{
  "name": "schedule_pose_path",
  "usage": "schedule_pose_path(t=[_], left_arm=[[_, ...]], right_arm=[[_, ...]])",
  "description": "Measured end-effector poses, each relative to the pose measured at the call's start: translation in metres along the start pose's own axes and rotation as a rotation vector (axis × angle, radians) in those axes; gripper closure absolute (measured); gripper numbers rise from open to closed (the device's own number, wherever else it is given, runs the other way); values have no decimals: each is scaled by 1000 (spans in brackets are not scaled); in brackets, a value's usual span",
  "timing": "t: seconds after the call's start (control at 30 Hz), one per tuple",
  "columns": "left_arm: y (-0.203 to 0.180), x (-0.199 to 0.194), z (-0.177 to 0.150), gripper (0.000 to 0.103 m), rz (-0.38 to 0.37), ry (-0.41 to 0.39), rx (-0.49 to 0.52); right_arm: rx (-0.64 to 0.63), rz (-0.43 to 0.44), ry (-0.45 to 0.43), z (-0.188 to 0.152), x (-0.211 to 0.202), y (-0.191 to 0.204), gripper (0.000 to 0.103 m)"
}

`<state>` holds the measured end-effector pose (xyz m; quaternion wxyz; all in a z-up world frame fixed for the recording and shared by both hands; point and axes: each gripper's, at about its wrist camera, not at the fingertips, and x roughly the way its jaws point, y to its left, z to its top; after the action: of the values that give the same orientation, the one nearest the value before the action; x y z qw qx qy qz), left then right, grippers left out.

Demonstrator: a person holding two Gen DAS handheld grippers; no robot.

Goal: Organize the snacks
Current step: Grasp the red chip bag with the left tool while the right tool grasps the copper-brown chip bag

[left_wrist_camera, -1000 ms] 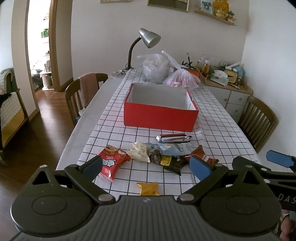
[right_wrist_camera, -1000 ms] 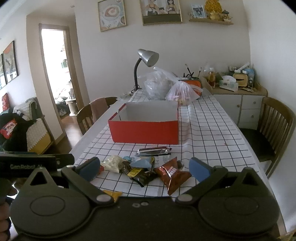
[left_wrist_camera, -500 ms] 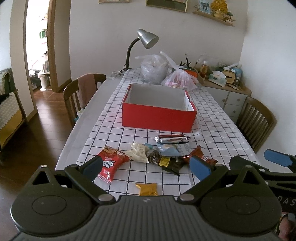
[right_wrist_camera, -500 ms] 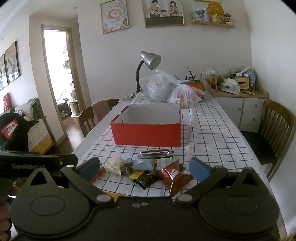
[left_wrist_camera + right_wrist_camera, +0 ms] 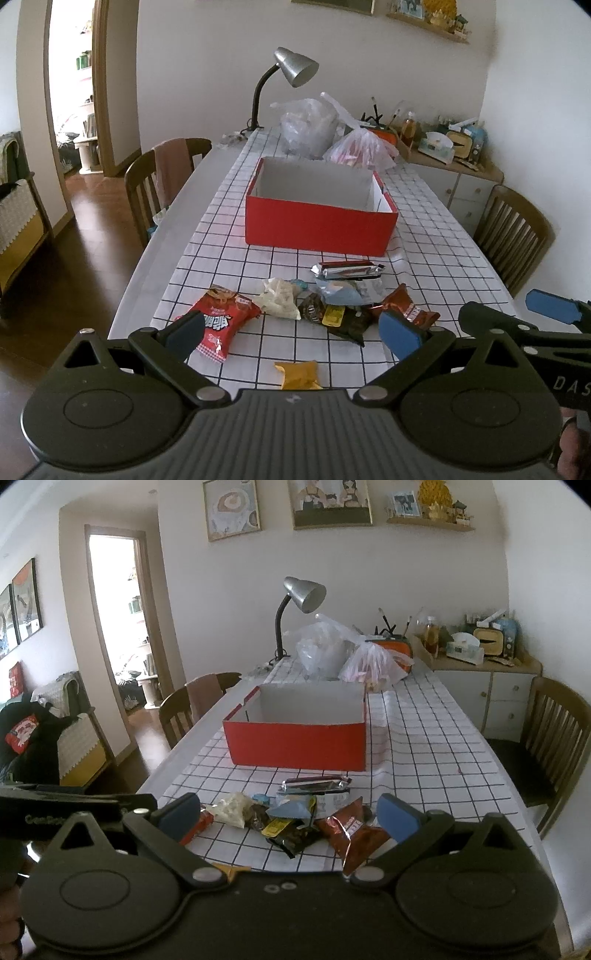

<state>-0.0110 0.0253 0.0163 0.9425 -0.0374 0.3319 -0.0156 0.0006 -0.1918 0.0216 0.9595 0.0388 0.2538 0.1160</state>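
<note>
1. Your left gripper (image 5: 290, 332): blue pads spread wide, nothing between them. It hangs above the near table edge, not touching any snack.
2. Your right gripper (image 5: 290, 812): pads equally wide apart, empty, also held above the near edge. From the left wrist view it sits just to the right of the left one.
3. Inside the left gripper's span: a small yellow packet (image 5: 298, 373) lies alone, closest to you. The red snack bag (image 5: 221, 320) sits by the left pad.
4. Inside the right gripper's span: a brown-red chip bag (image 5: 352, 836) lies near the right pad, and a dark wrapper with a yellow label (image 5: 291, 832) is just left of it.
5. Rest of the pile, touching or overlapping: a white crinkled bag (image 5: 279, 302), a light blue packet (image 5: 341, 293), and a silver and red bar wrapper (image 5: 347, 268) on the far side, nearest the box. There's a small round item in the middle; I can't tell what it is, the view is too blurred.
6. The red box (image 5: 319, 223) stands open beyond the pile, apart from it. All that shows inside is white wall; its floor is hidden from both views.
7. Everything rests on the checked tablecloth (image 5: 436, 258). Behind the box: two plastic bags (image 5: 343, 653) and a desk lamp (image 5: 301, 603). Wooden chairs (image 5: 554, 734) on both sides.
</note>
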Motion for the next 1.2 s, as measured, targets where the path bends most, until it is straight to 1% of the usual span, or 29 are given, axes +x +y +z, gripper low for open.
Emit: schedule_pose_path(t=[0.07, 0.2, 0.27, 0.37, 0.47, 0.53, 0.63, 0.77, 0.9, 0.97, 1.0, 1.07, 1.2], left_arm=[[1, 7, 1, 2, 16, 6, 0], [5, 25, 2, 2, 9, 45, 1], [7, 35, 0, 2, -13, 69, 3], [11, 53, -3, 2, -48, 114, 6], [14, 68, -4, 2, -66, 145, 10], [18, 80, -3, 2, -61, 169, -4], [27, 97, 3, 3, -30, 200, -48], [43, 119, 13, 3, 20, 216, -67], [58, 144, 23, 3, 60, 237, -19], [65, 157, 27, 3, 62, 258, 4], [68, 162, 28, 3, 52, 270, 17], [74, 174, 30, 3, 20, 306, 54], [81, 190, 33, 3, -34, 358, 129]], right_arm=[[9, 2, 15, -1, 5, -3, 1], [19, 7, 56, -4, 20, -8, 1], [8, 16, 72, -6, 29, -13, 1], [-42, 7, 93, -12, 44, -21, 1], [-72, -5, 145, -21, 66, -34, 2], [-92, -14, 180, -26, 81, -43, 3], [-106, -13, 217, -26, 104, -54, 4], [-147, 13, 269, -23, 138, -64, 7], [-195, 44, 319, -20, 170, -71, 9], [-205, 60, 346, -19, 185, -71, 10], [-211, 67, 365, -18, 193, -71, 14], [-218, 87, 403, -19, 206, -72, 17], [-232, 105, 470, -20, 219, -75, 17]])
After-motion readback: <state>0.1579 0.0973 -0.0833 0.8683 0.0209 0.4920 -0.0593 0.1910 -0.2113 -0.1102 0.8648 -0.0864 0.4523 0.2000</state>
